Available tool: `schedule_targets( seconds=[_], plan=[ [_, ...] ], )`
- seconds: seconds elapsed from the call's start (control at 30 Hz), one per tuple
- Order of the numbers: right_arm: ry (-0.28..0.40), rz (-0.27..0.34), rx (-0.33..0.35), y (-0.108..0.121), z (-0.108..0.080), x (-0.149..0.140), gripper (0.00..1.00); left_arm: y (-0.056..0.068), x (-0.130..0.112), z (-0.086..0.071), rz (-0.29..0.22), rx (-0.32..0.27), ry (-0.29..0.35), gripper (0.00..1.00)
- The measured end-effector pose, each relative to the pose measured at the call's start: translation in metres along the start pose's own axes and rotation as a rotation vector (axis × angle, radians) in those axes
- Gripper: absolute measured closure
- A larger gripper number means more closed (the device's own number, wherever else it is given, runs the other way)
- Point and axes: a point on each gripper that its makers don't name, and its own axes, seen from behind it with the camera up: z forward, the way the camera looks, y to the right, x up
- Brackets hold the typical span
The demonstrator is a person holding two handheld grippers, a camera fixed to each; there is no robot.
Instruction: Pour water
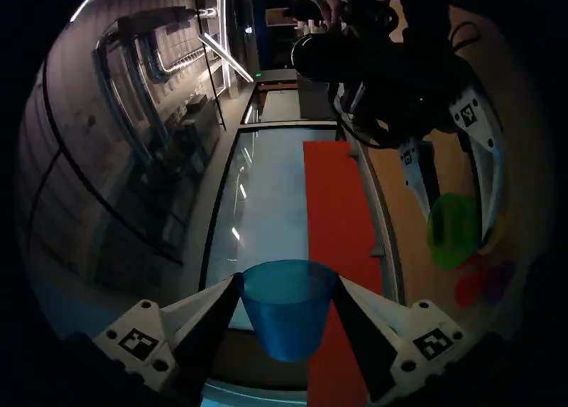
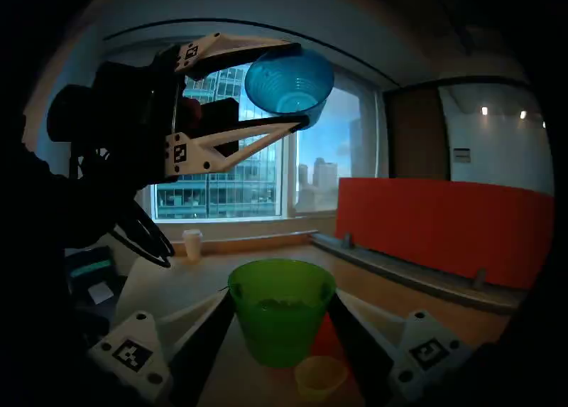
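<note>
A blue plastic cup (image 1: 287, 311) sits between the fingers of my left gripper (image 1: 287, 286), which is shut on it. From the right gripper view this blue cup (image 2: 290, 80) is raised high and tipped on its side, its mouth turned down toward the camera, held by the left gripper (image 2: 292, 86). My right gripper (image 2: 282, 297) is shut on a green cup (image 2: 282, 318), upright and low over the table. In the left gripper view the green cup (image 1: 453, 229) and right gripper (image 1: 458, 215) lie to the right. I see no stream of water.
A small yellow cup (image 2: 319, 377) stands on the wooden table (image 2: 397, 279) just under the green cup. A white paper cup (image 2: 192, 242) stands by the window. A red partition (image 2: 444, 222) runs along the right. Red and purple cups (image 1: 483, 283) sit near the green one.
</note>
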Motion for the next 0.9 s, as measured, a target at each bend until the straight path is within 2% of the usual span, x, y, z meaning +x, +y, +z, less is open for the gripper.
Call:
schedule_targets(
  seconds=[0.27, 0.5, 0.7, 0.9],
  plan=[
    [0.005, 0.003, -0.006, 0.002, -0.001, 0.0, 0.1, 0.001, -0.01, 0.003, -0.153, 0.013, -0.016, 0.11],
    [0.009, 0.01, -0.013, 0.006, -0.003, 0.0, 0.1, 0.0, -0.019, 0.005, -0.318, 0.032, -0.031, 0.11],
    [0.017, 0.012, -0.018, 0.007, -0.006, 0.003, 0.1, -0.001, -0.027, 0.006, -0.484, 0.048, -0.047, 0.11],
    [0.028, 0.015, -0.021, 0.008, -0.009, 0.007, 0.1, 0.004, -0.032, 0.005, -0.694, 0.025, -0.054, 0.11]
  ],
)
